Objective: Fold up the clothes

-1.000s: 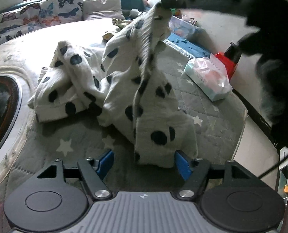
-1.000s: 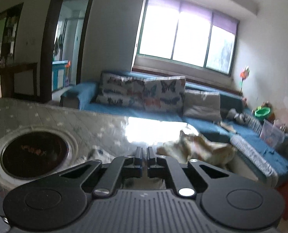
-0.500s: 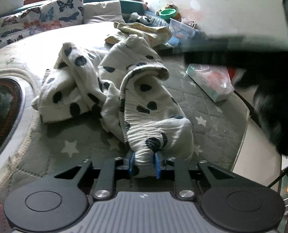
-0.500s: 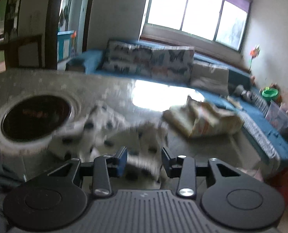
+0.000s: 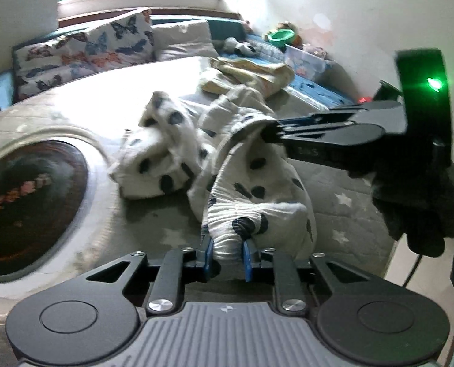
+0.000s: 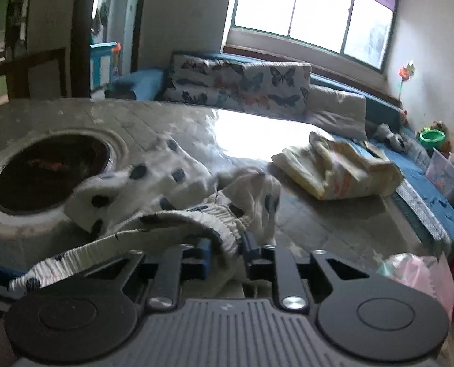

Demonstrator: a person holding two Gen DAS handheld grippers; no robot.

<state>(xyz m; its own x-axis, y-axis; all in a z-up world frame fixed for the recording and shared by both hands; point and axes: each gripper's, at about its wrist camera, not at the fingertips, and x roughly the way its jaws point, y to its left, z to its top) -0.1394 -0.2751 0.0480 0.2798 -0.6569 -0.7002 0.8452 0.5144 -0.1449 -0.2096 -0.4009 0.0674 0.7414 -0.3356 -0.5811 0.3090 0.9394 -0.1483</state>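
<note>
Here, left gripper (image 5: 227,252) and right gripper (image 6: 227,252) both pinching elastic waistband of spotted trousers (image 5: 251,171); cloth looking light, limp, drooping between grips

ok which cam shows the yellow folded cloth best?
Right wrist. The yellow folded cloth lies whole and unobstructed on the table, beyond the spotted garment. In the left wrist view only its far-off top shows, partly hidden behind the garment.
</note>
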